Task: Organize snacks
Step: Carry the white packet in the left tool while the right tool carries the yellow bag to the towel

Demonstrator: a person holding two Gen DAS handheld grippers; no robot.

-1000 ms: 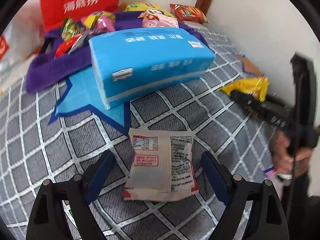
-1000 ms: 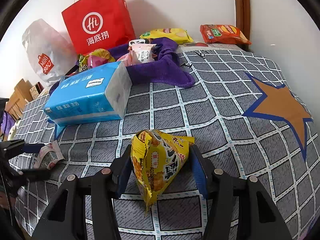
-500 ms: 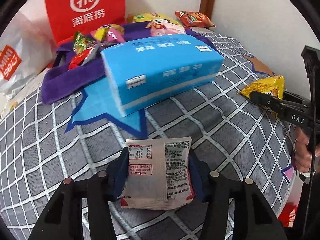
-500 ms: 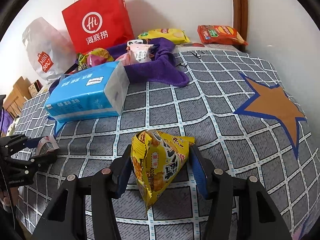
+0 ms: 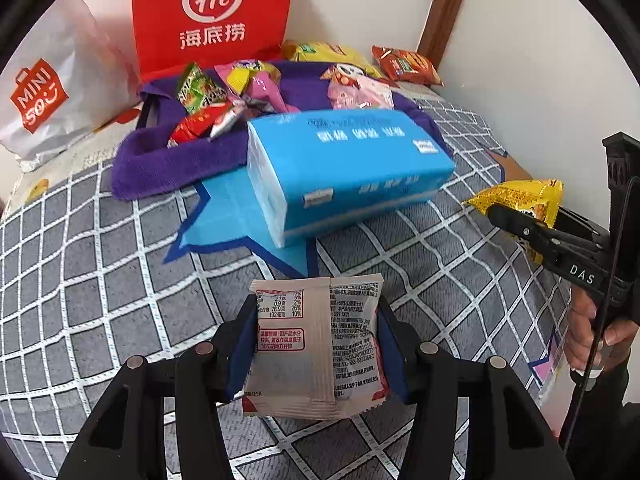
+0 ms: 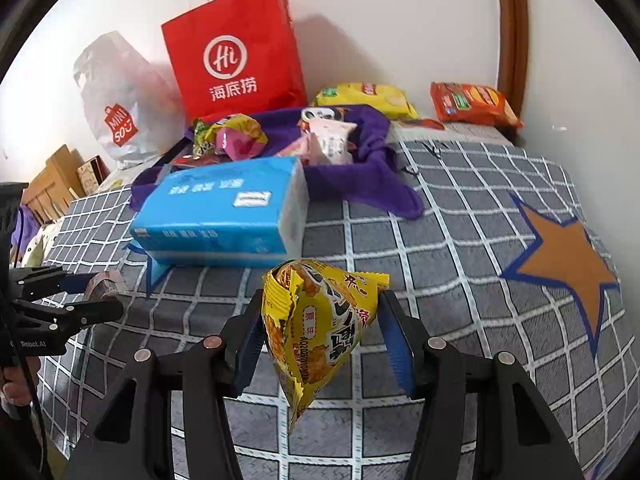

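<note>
While both tongs grip snacks above the grey checked bedspread (image 6: 460,216), layout reads left to right like this: left tongs (image 5: 316,344) have just closed and now clamp a white snack packet (image 5: 316,344) between the blue pads, printed back side facing the camera, packet lifted off the cover. Seen from the right wrist, those same left tongs (image 6: 104,296) sit at the far left edge with the packet (image 6: 106,282) between the fingers. White Miniso bag (image 6: 116,100) leans on the wall at back left, red paper bag (image 6: 236,52) stands next to it. Purple cloth tote (image 6: 368,184) lies in front of the red bag with several snack packs piled on it. Blue tissue pack (image 6: 224,208) lies just in front of the tote, partly covering a blue star on the bedspread. Right tongs (image 6: 320,332) are clenched on a yellow triangular snack bag (image 6: 320,320), hanging clear of the bed. Yellow chip bag (image 6: 368,98) and orange chip bag (image 6: 472,104) lie by the wall at back right. Orange star print (image 6: 568,260) sits on the cover at far right.
</note>
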